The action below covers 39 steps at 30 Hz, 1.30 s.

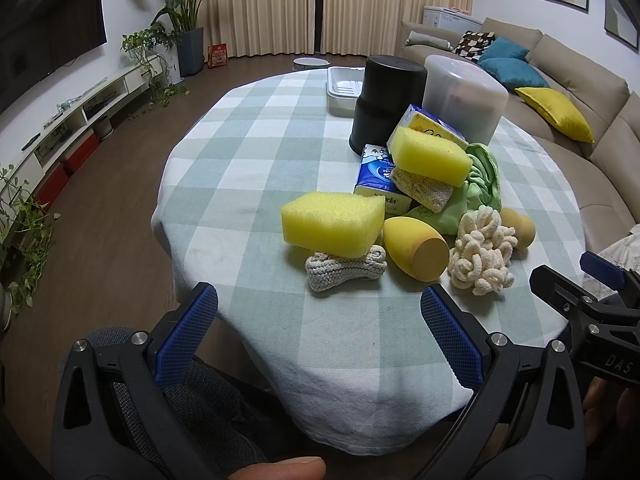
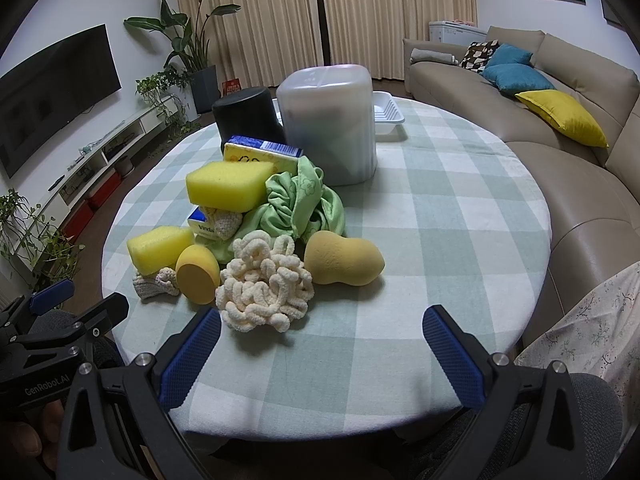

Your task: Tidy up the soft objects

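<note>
round surface under a green-and-white checked cloth, carrying a heap of soft things left of centre. behind the heap: translucent lidded plastic container, black cylindrical container, white plastic tray. crumpled green cloth at the heap's middle, touching blue-and-yellow tissue packs. upper yellow sponge block rests on the packs; lower yellow sponge block lies on a grey knitted pad. cream looped yarn bundle sits nearest, between an egg-shaped yellow makeup sponge and a gourd-shaped one. left gripper and right gripper: jaws spread wide, empty, at the near edge.
</note>
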Motion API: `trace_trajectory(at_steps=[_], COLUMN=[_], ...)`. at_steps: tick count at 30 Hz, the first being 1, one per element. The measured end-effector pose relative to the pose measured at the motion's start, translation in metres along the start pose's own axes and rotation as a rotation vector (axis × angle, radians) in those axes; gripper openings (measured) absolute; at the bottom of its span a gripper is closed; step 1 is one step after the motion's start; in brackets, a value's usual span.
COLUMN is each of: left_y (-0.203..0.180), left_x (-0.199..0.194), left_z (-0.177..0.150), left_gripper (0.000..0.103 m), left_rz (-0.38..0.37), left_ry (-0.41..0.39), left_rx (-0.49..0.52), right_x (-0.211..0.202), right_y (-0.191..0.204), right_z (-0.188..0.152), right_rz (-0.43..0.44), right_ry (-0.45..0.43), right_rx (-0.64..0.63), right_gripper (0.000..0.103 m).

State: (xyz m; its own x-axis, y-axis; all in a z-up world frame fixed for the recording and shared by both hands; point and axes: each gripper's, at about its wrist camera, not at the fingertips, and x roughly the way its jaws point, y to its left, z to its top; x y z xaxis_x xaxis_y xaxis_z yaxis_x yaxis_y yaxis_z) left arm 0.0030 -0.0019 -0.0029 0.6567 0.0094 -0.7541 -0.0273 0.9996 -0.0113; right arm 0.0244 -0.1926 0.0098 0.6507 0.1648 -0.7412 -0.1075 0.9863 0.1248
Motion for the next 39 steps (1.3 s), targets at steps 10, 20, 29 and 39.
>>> trace_trajectory(at_steps=[10, 20, 29, 39], left_y=[-0.001, -0.002, 0.012, 0.030], left_x=[0.000, 0.003, 0.011, 0.028], left_z=[-0.002, -0.006, -0.011, -0.016], left_gripper=[0.103, 0.103, 0.103, 0.102], left_rz=[-0.002, -0.005, -0.077, -0.226], left_ry=[0.003, 0.009, 0.033, 0.078], left_rx=[-0.003, -0.010, -0.045, -0.089], right_x=[0.000, 0.000, 0.001, 0.018], right_y=[0.000, 0.000, -0.003, -0.030], right_z=[0.000, -0.002, -0.006, 0.002], right_rz=[0.000, 0.000, 0.002, 0.068], right_ry=[0.000, 0.002, 0.004, 0.049], right_rx=[0.001, 0.000, 0.002, 0.040], right_gripper=[0.103, 0.103, 0.103, 0.103])
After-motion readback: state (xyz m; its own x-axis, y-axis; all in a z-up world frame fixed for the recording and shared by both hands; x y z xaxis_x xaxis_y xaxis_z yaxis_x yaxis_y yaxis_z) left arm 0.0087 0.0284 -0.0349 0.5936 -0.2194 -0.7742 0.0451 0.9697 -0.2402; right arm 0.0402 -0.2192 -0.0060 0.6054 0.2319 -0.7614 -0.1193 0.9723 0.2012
